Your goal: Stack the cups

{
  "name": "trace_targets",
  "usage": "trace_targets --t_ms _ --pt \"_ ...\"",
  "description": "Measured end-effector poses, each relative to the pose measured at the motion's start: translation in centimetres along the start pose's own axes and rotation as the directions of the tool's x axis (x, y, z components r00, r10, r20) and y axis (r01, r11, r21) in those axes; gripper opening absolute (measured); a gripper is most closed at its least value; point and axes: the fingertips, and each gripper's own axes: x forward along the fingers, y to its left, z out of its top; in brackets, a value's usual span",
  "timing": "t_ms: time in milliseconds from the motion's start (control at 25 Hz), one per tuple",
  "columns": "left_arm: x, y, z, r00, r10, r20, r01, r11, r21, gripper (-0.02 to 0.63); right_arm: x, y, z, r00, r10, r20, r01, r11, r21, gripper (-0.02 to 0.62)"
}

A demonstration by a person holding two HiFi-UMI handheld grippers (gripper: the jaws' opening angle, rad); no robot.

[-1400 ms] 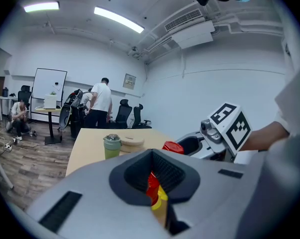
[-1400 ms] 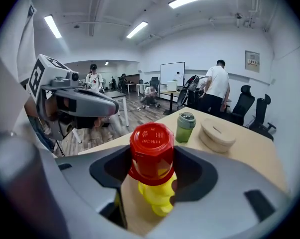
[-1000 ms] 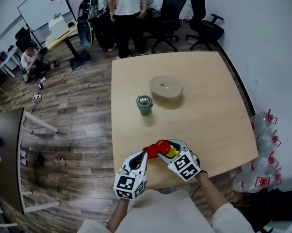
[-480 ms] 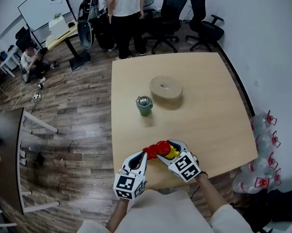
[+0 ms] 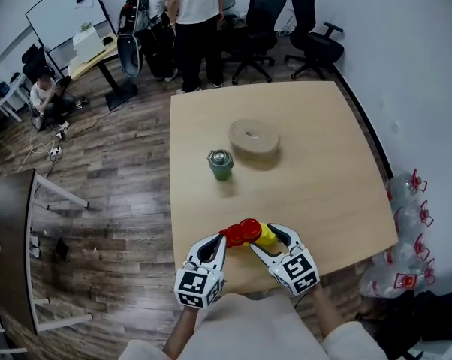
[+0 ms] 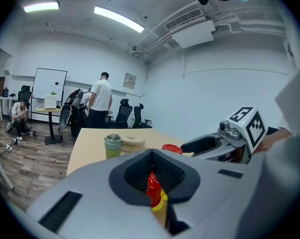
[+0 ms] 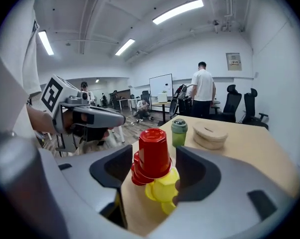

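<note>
Two things differ from a second ago. The right gripper (image 5: pixel 266 241) has drawn back toward the person and a little to the right in the head view, so more of the yellow cup (image 5: pixel 265 236) shows. Its jaws have just been closing a little. They stand wide apart around the cup stack (image 7: pixel 155 171): the left pad is clear of the red cups (image 7: pixel 154 153), and the yellow cup lies right against the other pad, not squeezed. The left gripper (image 5: pixel 223 240) has kept its place. Its jaws are nearly together, pinching a thin sliver of red and yellow cup wall between them.

The stack sits at the near edge of the table (image 5: pixel 323 163), between the two grippers. In the head view its long axis runs across, with the red end toward the left gripper and the yellow end toward the right one. In the right gripper view the front red cup has its closed base up and its mouth down, leaning slightly. The yellow cup sits lower, its faceted base turned toward the camera.

Farther up the table are a green jar (image 5: pixel 220 165) and, near it, a round tan disc (image 5: pixel 254 137), both well apart from the cups.
</note>
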Motion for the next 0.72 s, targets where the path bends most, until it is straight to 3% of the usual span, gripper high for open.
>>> trace_targets --t_ms 280,480,720 --pt "0.2 0.1 0.3 1.0 -0.006 -0.008 0.007 1.0 0.018 0.011 -4.2 -3.2 -1.6 0.982 -0.177 0.059 0.172 0.982 0.084 0.19" --pt "0.3 0.1 0.2 1.0 -0.008 -0.013 0.008 1.0 0.026 0.011 -7.0 -6.0 -3.2 0.943 -0.327 0.064 0.317 0.939 0.132 0.133" --pt "0.4 0.2 0.0 1.0 -0.007 -0.021 0.008 1.0 0.027 0.011 -10.0 -8.1 -4.2 0.889 -0.452 0.071 0.434 0.882 0.183 0.044"
